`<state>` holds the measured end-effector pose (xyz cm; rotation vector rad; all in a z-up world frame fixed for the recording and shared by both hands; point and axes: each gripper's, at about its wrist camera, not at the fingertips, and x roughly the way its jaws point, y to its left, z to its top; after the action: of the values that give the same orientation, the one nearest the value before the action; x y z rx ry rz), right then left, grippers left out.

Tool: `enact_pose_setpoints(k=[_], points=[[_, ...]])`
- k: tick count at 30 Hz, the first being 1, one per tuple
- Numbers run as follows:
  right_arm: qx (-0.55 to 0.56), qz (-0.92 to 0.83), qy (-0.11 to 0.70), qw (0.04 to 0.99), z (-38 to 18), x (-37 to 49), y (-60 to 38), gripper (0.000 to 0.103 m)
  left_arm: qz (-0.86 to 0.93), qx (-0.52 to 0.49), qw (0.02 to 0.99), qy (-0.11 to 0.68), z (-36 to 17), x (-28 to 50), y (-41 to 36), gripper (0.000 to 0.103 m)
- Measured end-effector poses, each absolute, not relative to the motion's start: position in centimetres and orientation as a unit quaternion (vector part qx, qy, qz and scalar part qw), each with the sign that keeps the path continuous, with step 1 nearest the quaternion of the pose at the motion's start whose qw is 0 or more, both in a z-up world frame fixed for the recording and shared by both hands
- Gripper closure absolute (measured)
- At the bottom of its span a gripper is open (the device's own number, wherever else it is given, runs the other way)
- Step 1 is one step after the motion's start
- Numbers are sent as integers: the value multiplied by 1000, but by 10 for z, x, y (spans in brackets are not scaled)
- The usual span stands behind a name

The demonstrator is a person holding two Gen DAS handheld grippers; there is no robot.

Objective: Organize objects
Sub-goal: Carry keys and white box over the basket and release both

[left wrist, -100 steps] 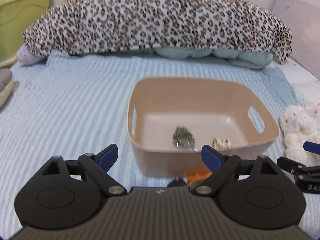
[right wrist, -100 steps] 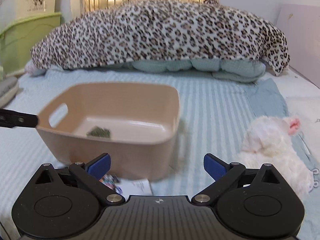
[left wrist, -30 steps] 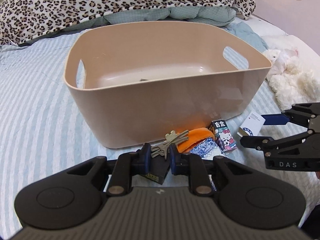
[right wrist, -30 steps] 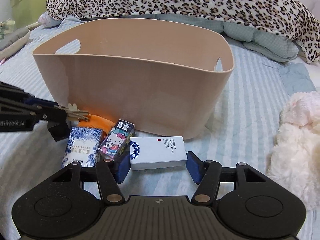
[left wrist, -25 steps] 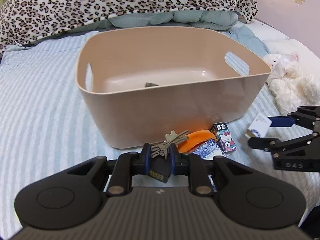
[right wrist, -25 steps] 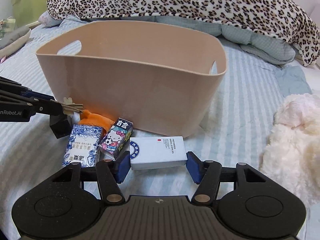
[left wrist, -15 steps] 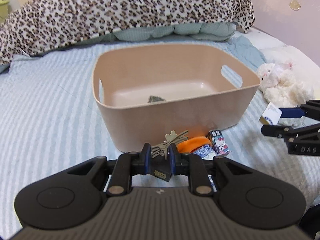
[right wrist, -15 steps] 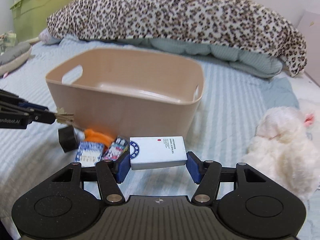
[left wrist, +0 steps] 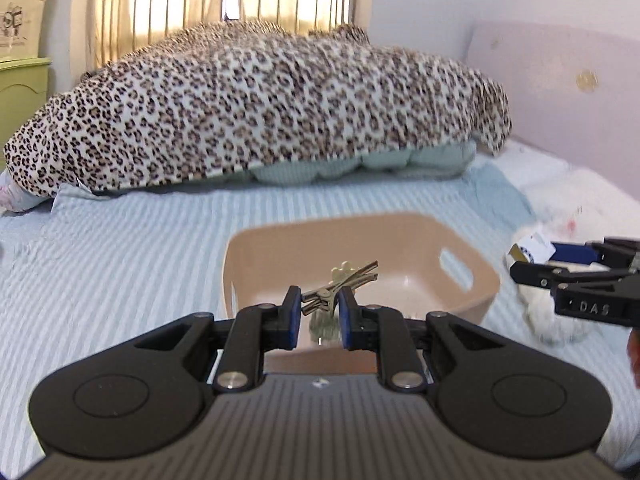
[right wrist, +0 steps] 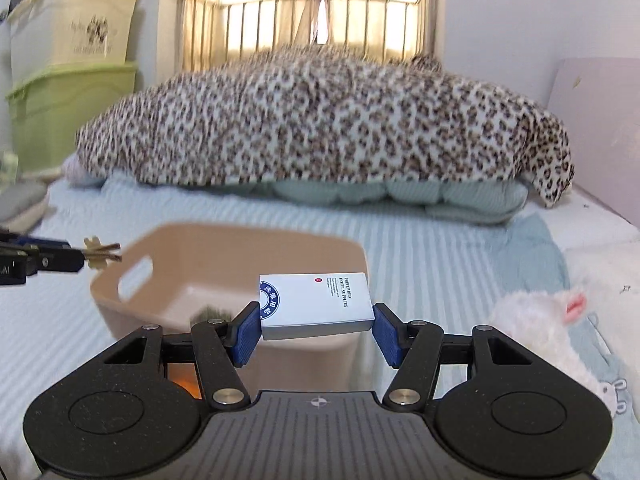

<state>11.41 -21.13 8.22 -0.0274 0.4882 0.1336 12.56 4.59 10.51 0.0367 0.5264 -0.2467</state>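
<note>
A tan plastic basket (left wrist: pixel 472 264) with handle cut-outs sits on the striped bed; it also shows in the right wrist view (right wrist: pixel 168 248). My left gripper (left wrist: pixel 318 312) is shut on a bunch of keys (left wrist: pixel 344 278) and holds it up above the basket's near side; the keys (right wrist: pixel 100 258) also show at the left of the right wrist view. My right gripper (right wrist: pixel 316 330) is shut on a white box with a blue emblem (right wrist: pixel 314 304), held above the basket's near right corner. A small green item (right wrist: pixel 212 314) lies inside the basket.
A leopard-print blanket (left wrist: pixel 256 108) lies piled across the bed's far end. A white plush toy (right wrist: pixel 536 324) lies right of the basket. An orange item (right wrist: pixel 184 380) shows just below the right gripper. Green and cream storage boxes (right wrist: pixel 72 80) stand at far left.
Both grippers have risen from the bed beside the basket, lifting the keys and the white box. The basket now appears lower and farther in both views.
</note>
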Motion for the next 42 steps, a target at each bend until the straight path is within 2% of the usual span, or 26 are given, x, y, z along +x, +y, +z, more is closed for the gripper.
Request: enact_pose_setpoints(k=[6,12,24,26,27,29,31,33,35,36,37,39,42], points=[[21,56,230,971,81,144,-200,47,-82,10,966,244,106,154,34,82],[28,40,249,967,62,178,-187,47,-35,16,965,260,80,197,14,82],[-31,30,333,942,17,216,-154,47,20,14,920,391,12,257,13,82],[-43,29,340,939,13,217,-149,44,21,23,917,397,10,255,11,82],[-43,28,340,939,12,216,-149,39,24,29,915,402,8,254,11,81],[-40,29,340,939,13,215,-150,38,24,26,911,411,7,251,11,81],[-37,30,340,939,15,211,-151,30,11,12,910,414,13,247,12,75],[-35,35,335,941,19,206,-153,24,0,5,915,404,24,239,12,50],[-37,38,330,942,25,200,-156,18,-1,9,924,382,38,230,11,33],[-41,37,327,943,29,196,-156,11,0,13,928,371,45,223,10,26],[-45,38,322,945,34,192,-157,6,-1,14,931,364,51,218,10,23],[-49,42,313,948,42,182,-160,2,-4,13,935,355,62,206,12,19],[-46,53,308,949,53,167,-166,0,-5,26,937,348,73,190,14,18]])
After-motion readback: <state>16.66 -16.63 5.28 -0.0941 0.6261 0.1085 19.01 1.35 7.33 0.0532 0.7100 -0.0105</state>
